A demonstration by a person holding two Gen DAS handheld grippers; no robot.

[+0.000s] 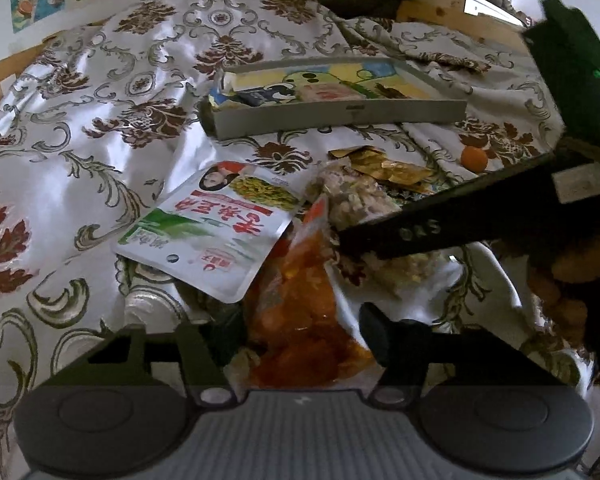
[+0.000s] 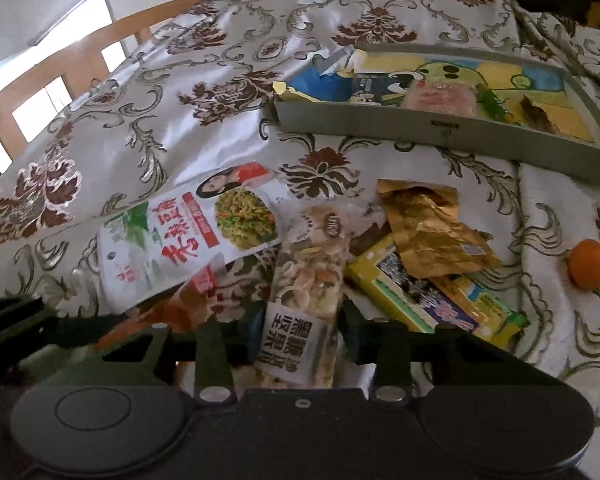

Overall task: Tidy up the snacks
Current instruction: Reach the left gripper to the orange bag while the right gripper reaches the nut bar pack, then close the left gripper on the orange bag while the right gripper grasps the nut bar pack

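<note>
A: Labels?
B: White pouch (image 2: 188, 240) at 9 o'clock, red Chinese characters, not fully legible. The clear nut bar (image 2: 312, 280) has a white label with black characters, "黑糖".

A: Orientation?
B: Nut bar's long axis runs 6 to 12 on the damask cloth (image 2: 120, 120). Crinkled gold foil packet (image 2: 432, 232) and glossy yellow packet (image 2: 420, 300) lie at 3 o'clock, the grey tray (image 2: 440, 126) at 1.

A: Grippers?
B: Left gripper (image 1: 296, 328) half-spread around the orange bag (image 1: 300, 312); contact cannot be told. Right gripper (image 2: 300, 328) pinches the nut bar.
</note>
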